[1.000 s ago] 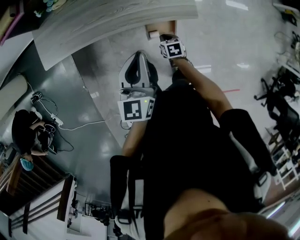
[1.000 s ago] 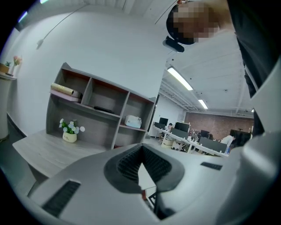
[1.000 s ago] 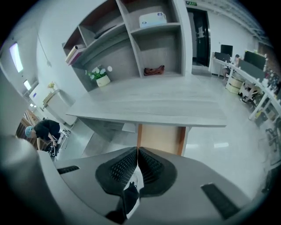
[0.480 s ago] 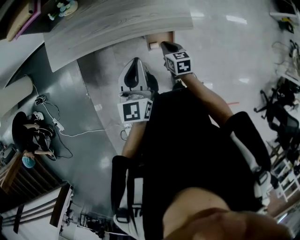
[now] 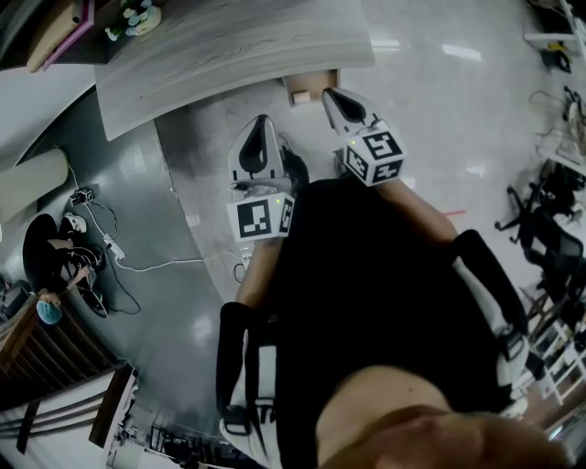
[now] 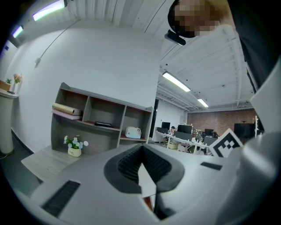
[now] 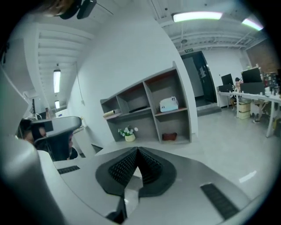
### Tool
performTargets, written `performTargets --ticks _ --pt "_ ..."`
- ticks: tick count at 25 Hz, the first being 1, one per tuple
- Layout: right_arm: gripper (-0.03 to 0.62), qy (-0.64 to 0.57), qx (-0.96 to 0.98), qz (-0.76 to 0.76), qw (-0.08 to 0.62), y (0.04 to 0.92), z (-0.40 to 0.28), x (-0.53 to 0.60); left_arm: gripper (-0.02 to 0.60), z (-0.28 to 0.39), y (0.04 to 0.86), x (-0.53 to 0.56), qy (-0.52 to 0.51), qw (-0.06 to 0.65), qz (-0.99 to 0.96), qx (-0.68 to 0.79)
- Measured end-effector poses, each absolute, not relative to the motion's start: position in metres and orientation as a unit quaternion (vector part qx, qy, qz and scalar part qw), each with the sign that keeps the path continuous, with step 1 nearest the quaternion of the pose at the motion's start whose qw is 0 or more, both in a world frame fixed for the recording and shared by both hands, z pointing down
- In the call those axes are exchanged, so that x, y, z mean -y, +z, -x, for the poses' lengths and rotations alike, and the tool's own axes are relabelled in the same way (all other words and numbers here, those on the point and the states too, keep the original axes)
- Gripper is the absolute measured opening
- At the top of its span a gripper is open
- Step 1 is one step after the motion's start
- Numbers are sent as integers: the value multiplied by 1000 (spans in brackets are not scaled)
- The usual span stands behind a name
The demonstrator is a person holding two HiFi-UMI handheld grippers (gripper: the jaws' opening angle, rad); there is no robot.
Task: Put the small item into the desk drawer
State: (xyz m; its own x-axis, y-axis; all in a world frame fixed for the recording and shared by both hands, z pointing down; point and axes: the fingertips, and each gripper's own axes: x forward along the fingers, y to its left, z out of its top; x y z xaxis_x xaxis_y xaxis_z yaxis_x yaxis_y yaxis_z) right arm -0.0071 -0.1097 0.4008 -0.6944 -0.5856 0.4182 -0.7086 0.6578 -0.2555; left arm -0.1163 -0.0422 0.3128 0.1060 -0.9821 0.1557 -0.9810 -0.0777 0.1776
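In the head view a brown drawer (image 5: pixel 322 80) sticks out a little from under the front edge of the grey wooden desk (image 5: pixel 229 41). A small pale item (image 5: pixel 299 95) lies in it. My right gripper (image 5: pixel 328 93) is shut and empty, its tip just right of and below the drawer, not touching it. To its left and further from the drawer, my left gripper (image 5: pixel 263 120) is also shut with nothing in it. In the left gripper view (image 6: pixel 141 148) and the right gripper view (image 7: pixel 137 152) the ribbed pads meet with nothing between them.
A shelf unit (image 7: pixel 149 107) stands behind the desk, with a small flower pot (image 5: pixel 137 16) on the desk top. A person (image 5: pixel 50 266) sits on the floor at the left beside cables and a power strip (image 5: pixel 114 249). Office chairs (image 5: pixel 549 238) stand at the right.
My right gripper has drawn back from the drawer, moving right and toward my body. The left gripper has barely moved. The desk has shifted slightly lower in view.
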Motion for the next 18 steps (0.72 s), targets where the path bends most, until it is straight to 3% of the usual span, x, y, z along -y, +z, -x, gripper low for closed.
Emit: performTargets --ticks 7,18 --pt "0 148 916 -359 105 340 0 80 -2 117 308 39 2 114 -737 667" --pt "-2 161 910 -367 105 346 -5 80 -2 110 315 36 7 123 -740 661"
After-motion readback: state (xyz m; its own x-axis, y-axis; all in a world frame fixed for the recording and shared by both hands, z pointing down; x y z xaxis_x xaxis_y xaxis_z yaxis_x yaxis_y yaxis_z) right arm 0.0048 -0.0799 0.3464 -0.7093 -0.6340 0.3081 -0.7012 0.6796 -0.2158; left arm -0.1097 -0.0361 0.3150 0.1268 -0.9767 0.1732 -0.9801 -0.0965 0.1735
